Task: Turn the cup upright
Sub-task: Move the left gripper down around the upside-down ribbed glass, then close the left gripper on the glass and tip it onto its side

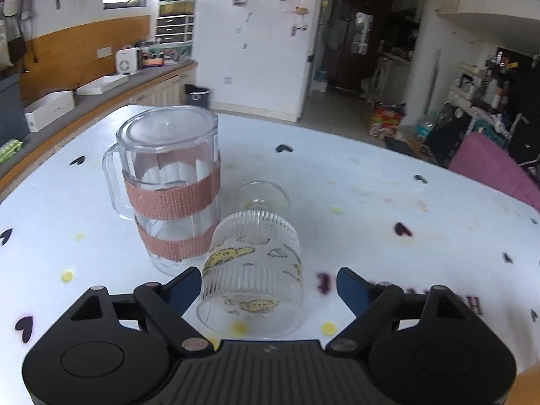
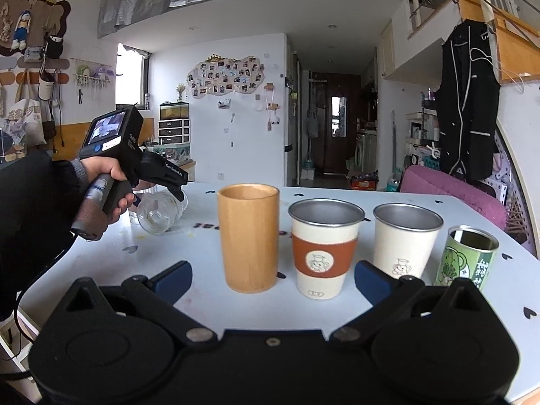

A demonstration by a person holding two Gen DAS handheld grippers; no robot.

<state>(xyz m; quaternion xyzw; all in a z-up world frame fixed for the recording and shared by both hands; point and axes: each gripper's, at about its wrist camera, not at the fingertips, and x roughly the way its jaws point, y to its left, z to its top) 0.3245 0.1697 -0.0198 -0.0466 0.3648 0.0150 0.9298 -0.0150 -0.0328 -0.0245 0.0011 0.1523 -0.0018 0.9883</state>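
A ribbed clear glass cup [image 1: 253, 270] with yellow drawings lies on its side on the white table [image 1: 371, 202], its open mouth toward the camera and its stemmed foot pointing away. My left gripper [image 1: 268, 287] is open, its blue fingers [image 1: 184, 288] on either side of the cup near the mouth; the left finger is close to the glass and the right one stands apart. In the right wrist view the same cup [image 2: 158, 214] lies under the left gripper [image 2: 168, 182]. My right gripper [image 2: 273, 278] is open and empty, low over the table.
A clear glass pitcher [image 1: 168, 185] with two pink bands stands just left of the cup. In front of the right gripper stand a wooden cup [image 2: 249, 236], two white metal-lined cups [image 2: 324, 246] [image 2: 406, 239] and a green can [image 2: 467, 256]. A purple chair [image 1: 496, 168] is at the far table edge.
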